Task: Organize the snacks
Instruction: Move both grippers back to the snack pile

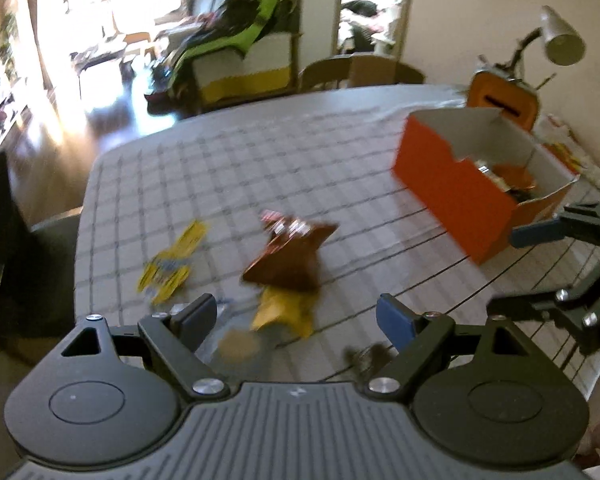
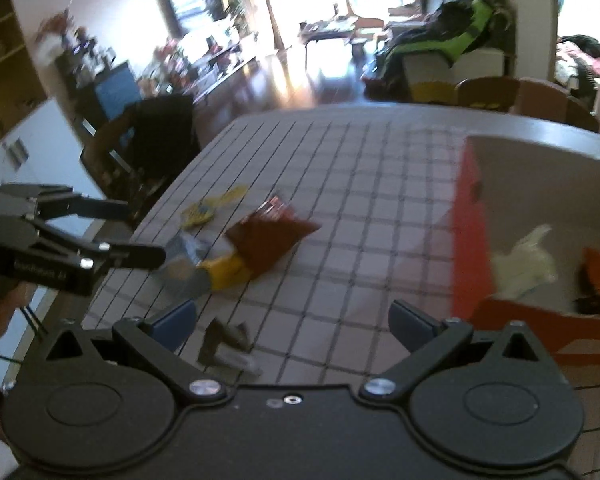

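Observation:
Loose snack packets lie on the checked tablecloth (image 1: 228, 168): a brown packet (image 1: 290, 256), a yellow packet under it (image 1: 284, 314), a yellow-and-blue packet (image 1: 172, 266) to the left, and a small clear-wrapped snack (image 1: 238, 344). An orange box (image 1: 456, 188) at the right holds several snacks. My left gripper (image 1: 298, 320) is open and empty just above the yellow packet. My right gripper (image 2: 296, 320) is open and empty beside the orange box (image 2: 484, 216); the brown packet (image 2: 268, 240) lies ahead of it and a small dark packet (image 2: 224, 344) sits between its fingers.
An orange container (image 1: 504, 96) and a desk lamp (image 1: 560, 36) stand behind the box. Papers (image 1: 572, 152) lie at the far right. Chairs (image 1: 360, 72) stand at the far edge. The table's left edge (image 1: 84, 208) drops to the floor.

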The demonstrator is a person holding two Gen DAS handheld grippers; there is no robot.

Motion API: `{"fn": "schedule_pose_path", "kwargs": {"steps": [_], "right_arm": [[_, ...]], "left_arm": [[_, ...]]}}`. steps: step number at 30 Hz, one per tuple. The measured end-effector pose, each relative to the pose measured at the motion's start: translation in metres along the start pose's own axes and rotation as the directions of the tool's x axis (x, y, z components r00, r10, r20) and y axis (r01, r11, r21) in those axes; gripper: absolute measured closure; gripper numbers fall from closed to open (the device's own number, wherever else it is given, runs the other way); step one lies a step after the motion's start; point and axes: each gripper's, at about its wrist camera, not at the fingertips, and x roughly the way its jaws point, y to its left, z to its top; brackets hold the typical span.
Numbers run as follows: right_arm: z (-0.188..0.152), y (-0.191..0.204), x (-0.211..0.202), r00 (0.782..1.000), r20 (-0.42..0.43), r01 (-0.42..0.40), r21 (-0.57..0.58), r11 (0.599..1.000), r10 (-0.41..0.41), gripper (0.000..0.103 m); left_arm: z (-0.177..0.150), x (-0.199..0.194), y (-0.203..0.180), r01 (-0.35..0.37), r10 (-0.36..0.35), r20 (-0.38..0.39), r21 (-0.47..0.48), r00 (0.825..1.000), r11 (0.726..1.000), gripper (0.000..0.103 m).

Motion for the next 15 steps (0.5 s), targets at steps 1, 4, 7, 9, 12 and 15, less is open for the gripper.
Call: {"fn": "schedule_pose_path", "kwargs": {"steps": [1,4,7,9,12,15], "right_arm": [[-0.002,0.005,0.007,1.000,-0.016,-0.007,-0.007,1.000,0.007,0.001],[-0.009,0.019,0.021,0.998,-0.057,-0.018,-0.033,0.999,0.017,0.003],[-0.017,0.031,0.036,0.995,-0.101,-0.031,-0.067,0.997,0.024,0.006],[-0.020,0.039,0.047,0.991,-0.134,-0.036,-0.104,0.994,0.022,0.008],[-0.024,0.048,0.061,0.986,-0.167,-0.040,-0.167,0.985,0.011,0.013],[-0.028,0.057,0.074,0.981,-0.194,-0.044,-0.226,0.973,-0.001,0.018]], "left_arm": [[-0.004,0.001,0.007,-0.010,0.010,-0.009,-0.012,1.000,1.000,0.016],[-0.015,0.008,0.024,-0.029,0.027,-0.043,-0.048,0.999,0.998,0.016],[-0.021,0.015,0.036,-0.048,0.043,-0.074,-0.071,0.996,0.996,0.016],[-0.025,0.021,0.042,-0.061,0.054,-0.091,-0.075,0.994,0.995,0.016],[-0.028,0.030,0.043,-0.070,0.065,-0.106,-0.041,0.992,0.997,0.016],[-0.032,0.042,0.044,-0.043,0.043,-0.142,-0.003,0.989,0.999,0.016]]}}
